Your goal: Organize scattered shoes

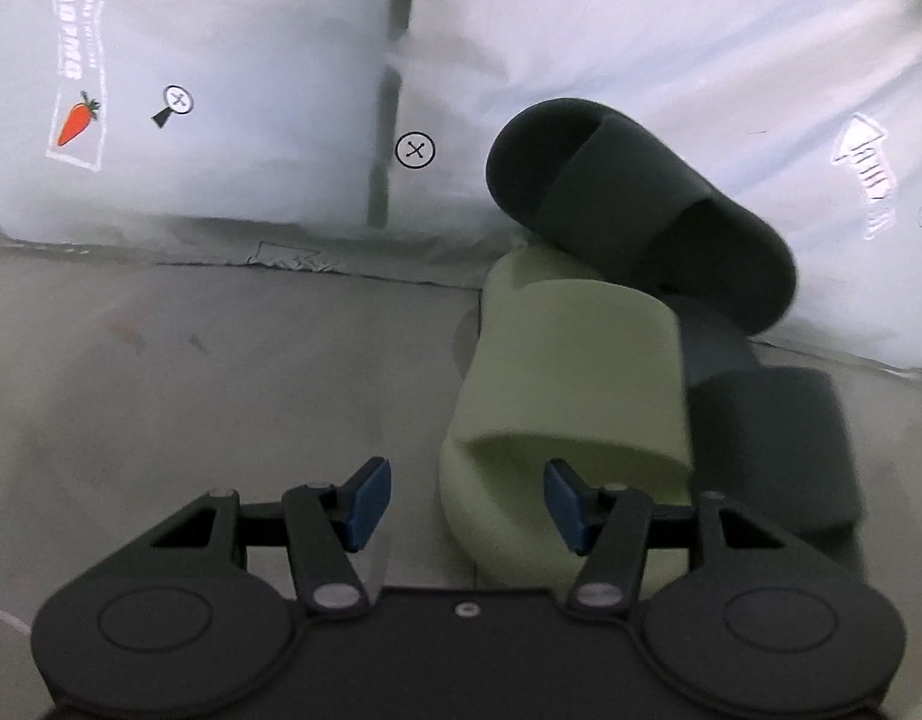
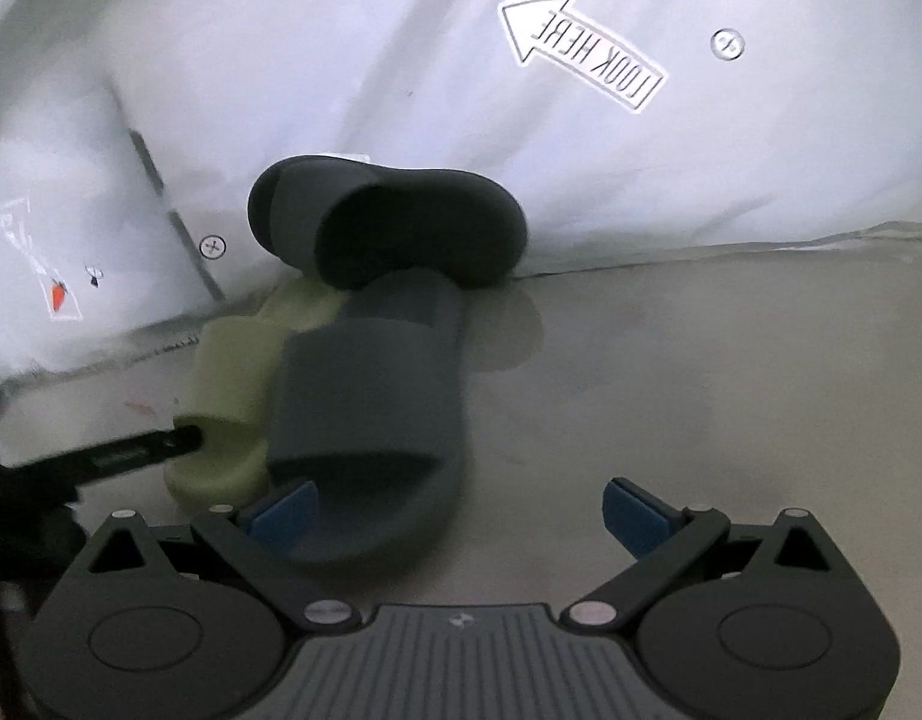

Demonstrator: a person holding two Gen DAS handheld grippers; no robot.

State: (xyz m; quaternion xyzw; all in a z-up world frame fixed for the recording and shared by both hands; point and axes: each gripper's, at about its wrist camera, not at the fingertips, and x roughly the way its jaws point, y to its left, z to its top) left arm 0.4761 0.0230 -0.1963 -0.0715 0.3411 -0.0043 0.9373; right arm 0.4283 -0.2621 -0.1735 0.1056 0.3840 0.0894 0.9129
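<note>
Green slipper [image 1: 557, 414], near left of pile: left gripper [image 1: 467, 504] spread astride its near-left edge, right gripper [image 2: 461, 516] spread by the grey slipper [image 2: 371, 420]; pinch the strap squarely.

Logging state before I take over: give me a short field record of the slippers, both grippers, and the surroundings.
shoes in view: three slides, bunched at the wall
green slide: flat on floor, left of the grey one, touching it
grey slide: flat on floor
dark slide: tilted, resting on the other two, against the white wall
left gripper: open, one finger at the green slide's opening
right gripper: open, at the grey slide's heel
held: nothing
</note>
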